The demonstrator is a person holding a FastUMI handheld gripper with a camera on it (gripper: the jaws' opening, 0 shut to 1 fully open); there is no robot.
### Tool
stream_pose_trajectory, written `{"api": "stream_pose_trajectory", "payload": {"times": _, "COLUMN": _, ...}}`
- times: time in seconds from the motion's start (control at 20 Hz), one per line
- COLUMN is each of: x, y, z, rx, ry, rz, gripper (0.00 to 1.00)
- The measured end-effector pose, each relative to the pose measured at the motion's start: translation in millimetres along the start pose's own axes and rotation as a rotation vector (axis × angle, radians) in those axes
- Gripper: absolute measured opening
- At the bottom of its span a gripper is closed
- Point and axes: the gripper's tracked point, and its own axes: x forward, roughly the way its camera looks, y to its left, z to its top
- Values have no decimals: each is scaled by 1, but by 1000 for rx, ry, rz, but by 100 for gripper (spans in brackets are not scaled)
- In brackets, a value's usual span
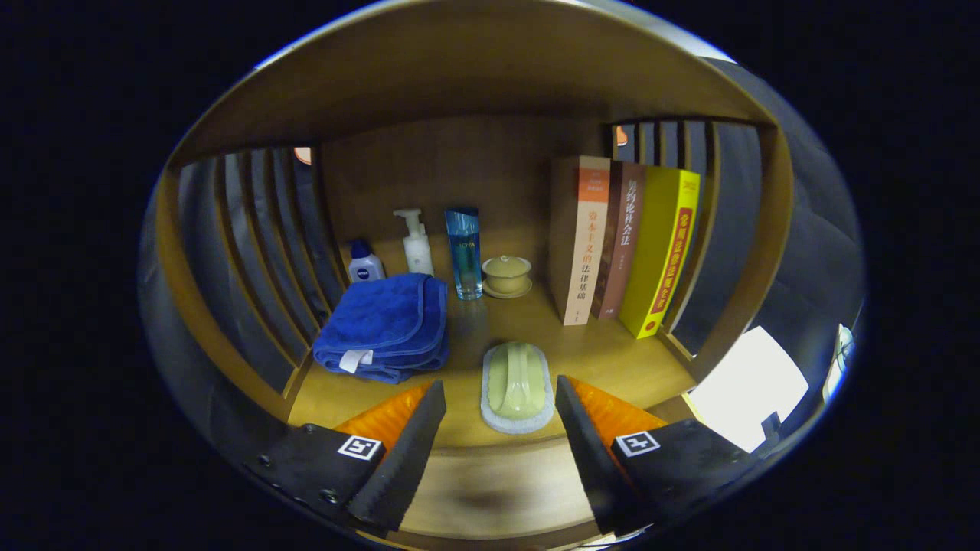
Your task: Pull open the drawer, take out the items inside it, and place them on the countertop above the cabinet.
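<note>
My gripper [501, 402] stands open, its two fingers spread apart with nothing pressed between them. Just ahead of the fingertips, lying on the wooden countertop [612, 367], is a pale green scrubbing brush with a white pad [517, 383]. It lies lengthwise in line with the gap between the fingers. The front edge of the cabinet top [498, 474] shows below, between the fingers. A drawer cannot be made out from here.
A folded blue towel [387, 321] lies left of the brush. Behind stand a small blue-capped bottle [364, 264], a white pump bottle [416, 245], a tall blue bottle [464, 252] and a lidded cup on a saucer [506, 275]. Three upright books [624, 245] stand to the right. Slatted side walls [260, 237] close in both sides.
</note>
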Motion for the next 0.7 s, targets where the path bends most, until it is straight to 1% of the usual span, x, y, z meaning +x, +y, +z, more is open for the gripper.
{"api": "stream_pose_trajectory", "payload": {"times": 0.15, "x": -37, "y": -2, "z": -4, "rx": -27, "ry": -75, "rz": -2, "gripper": 96}}
{"api": "stream_pose_trajectory", "payload": {"times": 0.25, "x": -65, "y": -5, "z": -18, "rx": -37, "ry": -108, "rz": -10, "gripper": 96}}
{"api": "stream_pose_trajectory", "payload": {"times": 0.5, "x": -115, "y": -11, "z": -73, "rx": -6, "ry": -118, "rz": -13, "gripper": 96}}
{"api": "stream_pose_trajectory", "payload": {"times": 0.7, "x": -144, "y": -15, "z": -109, "rx": 14, "ry": -147, "rz": 12, "gripper": 96}}
